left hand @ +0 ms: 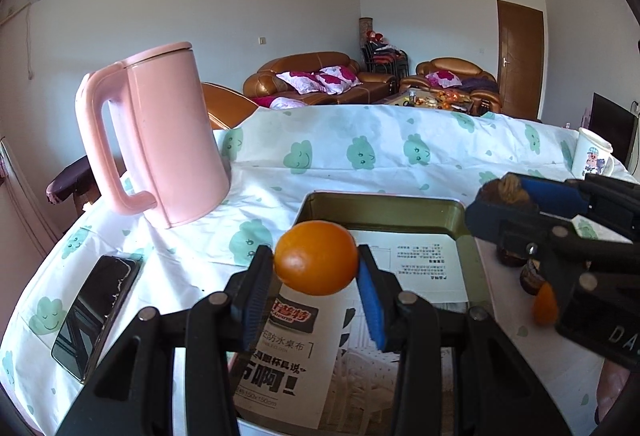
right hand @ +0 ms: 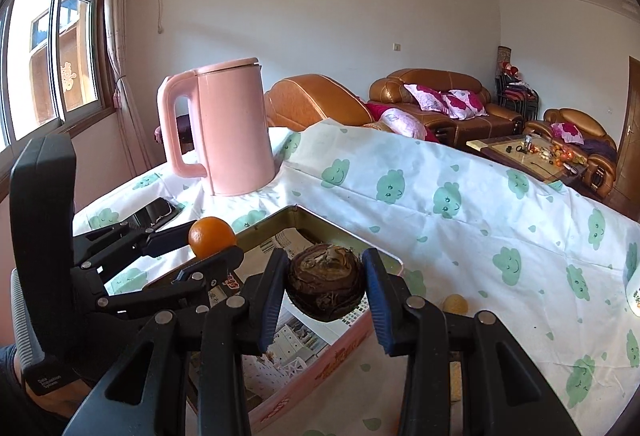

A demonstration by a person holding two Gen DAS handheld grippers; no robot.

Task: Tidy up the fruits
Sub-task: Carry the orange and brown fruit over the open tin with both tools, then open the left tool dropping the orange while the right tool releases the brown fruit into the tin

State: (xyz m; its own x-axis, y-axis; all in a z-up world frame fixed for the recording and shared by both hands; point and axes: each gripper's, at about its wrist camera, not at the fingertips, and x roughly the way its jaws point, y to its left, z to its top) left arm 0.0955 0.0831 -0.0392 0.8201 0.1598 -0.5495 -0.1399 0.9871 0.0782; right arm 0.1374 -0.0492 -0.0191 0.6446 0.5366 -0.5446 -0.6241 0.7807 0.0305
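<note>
— Phone point(left hand: 94, 310) lies at the far left on the cloud-print cloth point(left hand: 360, 152), then the pink kettle point(left hand: 160, 140). What's the left gripper point(left hand: 316, 268) doing?

— It's clamped on an orange fruit point(left hand: 316, 262), held above the near left part of the metal tin point(left hand: 384, 206), which is lined with printed paper.

— And further right?

— The right gripper point(right hand: 326, 286) is pinched around a dark brown wrinkled fruit point(right hand: 326, 282), over the tin's right side. More small fruits point(left hand: 528, 276) sit on the cloth beyond.

— So which step?

— Carrying, I'd say, both fruits over the tin. Next calls for lowering each inside the rim and easing the fingers apart, well separated so neither rolls.
</note>
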